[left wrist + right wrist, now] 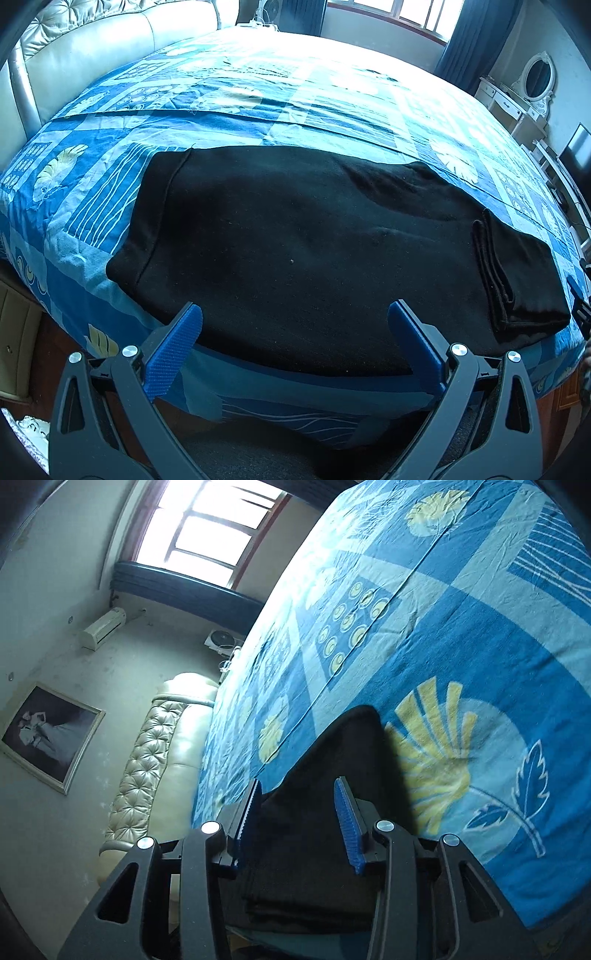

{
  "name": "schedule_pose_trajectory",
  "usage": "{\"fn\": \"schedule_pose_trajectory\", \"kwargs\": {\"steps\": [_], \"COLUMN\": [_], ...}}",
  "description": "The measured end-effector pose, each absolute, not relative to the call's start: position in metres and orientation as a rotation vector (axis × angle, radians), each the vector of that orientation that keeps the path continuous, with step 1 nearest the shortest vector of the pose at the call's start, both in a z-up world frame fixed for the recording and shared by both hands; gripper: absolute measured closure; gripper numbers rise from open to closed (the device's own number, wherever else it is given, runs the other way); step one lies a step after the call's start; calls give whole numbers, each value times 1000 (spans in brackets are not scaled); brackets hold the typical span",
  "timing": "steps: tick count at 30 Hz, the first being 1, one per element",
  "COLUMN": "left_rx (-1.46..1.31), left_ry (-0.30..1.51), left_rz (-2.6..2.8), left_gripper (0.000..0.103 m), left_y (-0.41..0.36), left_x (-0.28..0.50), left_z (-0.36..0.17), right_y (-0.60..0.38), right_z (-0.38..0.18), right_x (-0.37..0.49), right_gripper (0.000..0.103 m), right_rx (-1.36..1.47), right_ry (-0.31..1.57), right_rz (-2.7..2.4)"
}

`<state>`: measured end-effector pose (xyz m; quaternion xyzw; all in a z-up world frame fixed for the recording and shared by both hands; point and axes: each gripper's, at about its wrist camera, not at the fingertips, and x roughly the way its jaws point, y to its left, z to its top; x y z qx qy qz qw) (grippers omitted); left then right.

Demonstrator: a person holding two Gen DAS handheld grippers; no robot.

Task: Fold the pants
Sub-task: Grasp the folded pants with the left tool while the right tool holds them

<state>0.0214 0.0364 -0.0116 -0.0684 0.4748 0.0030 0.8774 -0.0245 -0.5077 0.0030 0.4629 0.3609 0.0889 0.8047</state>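
Observation:
Black pants point(295, 229) lie flat across the blue patterned bed cover point(258, 103), near the bed's front edge. Their right end is folded back on itself into a thick stack point(524, 273). My left gripper point(295, 325) hovers open over the near edge of the pants, with nothing between its blue pads. In the right wrist view, which is rolled sideways, my right gripper point(299, 805) is open. The folded black stack point(314, 849) lies between its fingers, and the ridged right pad point(347, 823) stands clear of the cloth. The bed cover point(443, 627) stretches beyond.
A cream padded headboard point(92, 48) runs along the bed's left side. A window point(406, 11) and a white dressing table with an oval mirror point(535, 77) stand at the back. A nightstand point(18, 332) sits low on the left. A framed picture point(51, 734) hangs on the wall.

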Motion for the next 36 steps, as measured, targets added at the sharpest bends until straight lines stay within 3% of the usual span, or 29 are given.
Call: {"fn": "schedule_pose_trajectory", "kwargs": {"steps": [8,18,23,36], "left_rx": [-154,-348,-580,-583], "left_ry": [968,969,952,1022], "left_rz": [32,59,3,-229], "left_gripper": [2,2,3,3], "left_y": [52,130,190,223], "left_x": [23,36,45,105], "left_z": [-8,-6,-10,-55], "right_y": [-480,-479,-478,-445], "right_z": [-28,-32,-22,-7], "right_x": [-23,-32,-33,-48], "right_gripper": [55,55,46,41], "right_rx": [975,959,969,889], "right_ry": [953,927,920,951], "right_rz": [200,222,218,229]}}
